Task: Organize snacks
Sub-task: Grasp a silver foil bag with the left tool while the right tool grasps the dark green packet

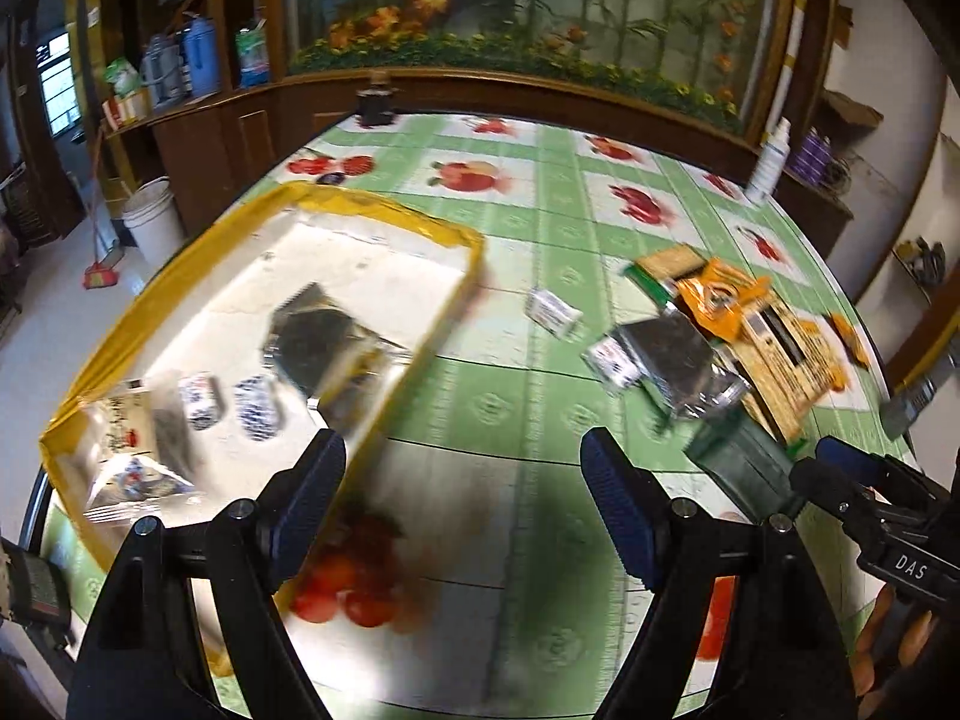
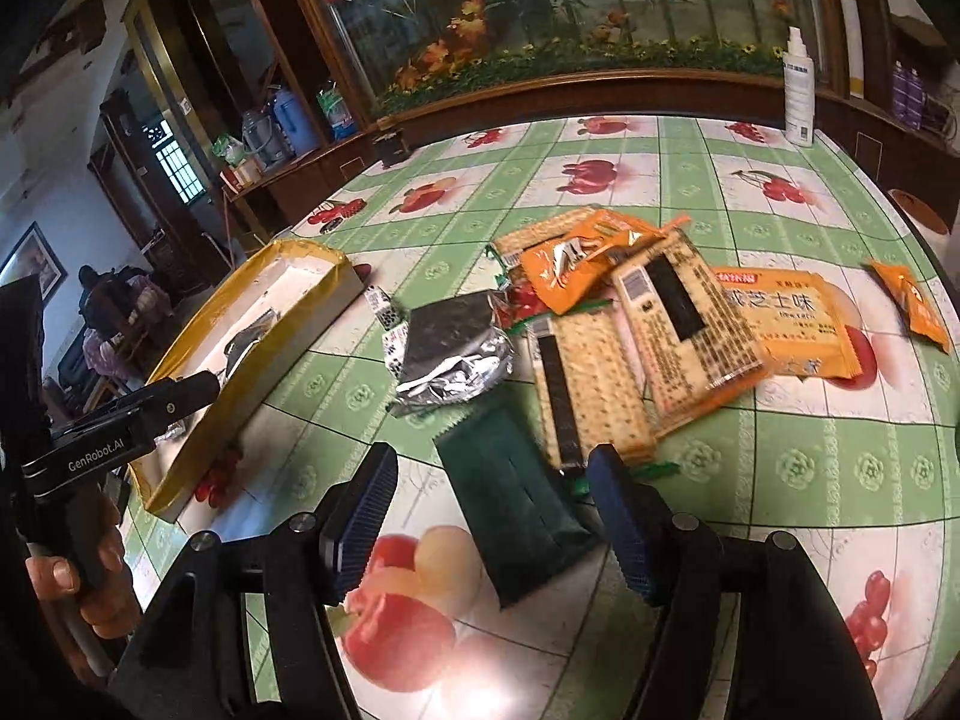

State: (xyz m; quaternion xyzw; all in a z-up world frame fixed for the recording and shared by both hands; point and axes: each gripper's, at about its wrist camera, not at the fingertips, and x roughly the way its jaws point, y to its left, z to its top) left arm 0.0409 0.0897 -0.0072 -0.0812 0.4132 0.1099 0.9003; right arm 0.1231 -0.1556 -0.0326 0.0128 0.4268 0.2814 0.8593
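A shallow white tray with a yellow taped rim lies on the table's left and holds several small snack packets. A heap of loose snacks lies to the right: a silver foil pack, cracker packs, orange packets and a dark green pack. My left gripper is open and empty, over the tray's right edge. My right gripper is open, its jaws on either side of the dark green pack, just above it.
A white spray bottle stands at the table's far right edge. A dark small box sits at the far edge. A wooden cabinet with a planted glass tank runs behind the table. A white bucket stands on the floor at left.
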